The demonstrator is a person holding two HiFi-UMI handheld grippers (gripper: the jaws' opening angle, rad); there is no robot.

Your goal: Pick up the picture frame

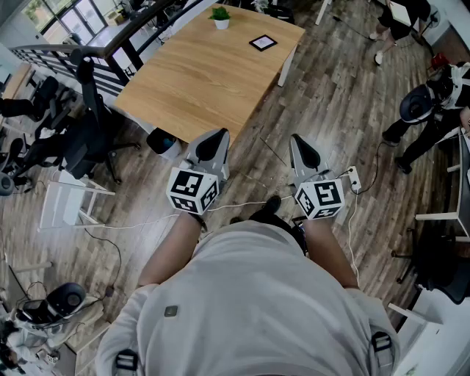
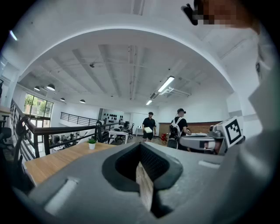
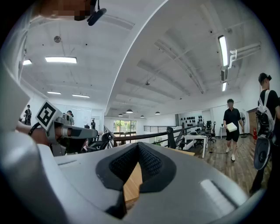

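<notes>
One picture frame (image 1: 263, 42), dark-bordered with a pale middle, lies flat on the tabletop (image 1: 205, 81) near its far right corner. One small potted plant (image 1: 220, 17) in a white pot stands at the far edge, just left of the frame and apart from it. These two things are all that the single wooden tabletop carries.

Two claws show in the head view, both held over the wooden floor (image 1: 323, 88) short of the tabletop's near edge and well apart from the frame. The left claw (image 1: 212, 141) points toward the near right corner; the right claw (image 1: 304, 149) sits beside it, off past the tabletop's right edge. Each carries one marker cube (image 1: 192, 189), two in all. In its own view each claw is clenched, pads meeting, with nothing between them.

Two people (image 2: 149, 127) stand in the room beyond the tabletop, one holding something white, the other wearing a backpack.
</notes>
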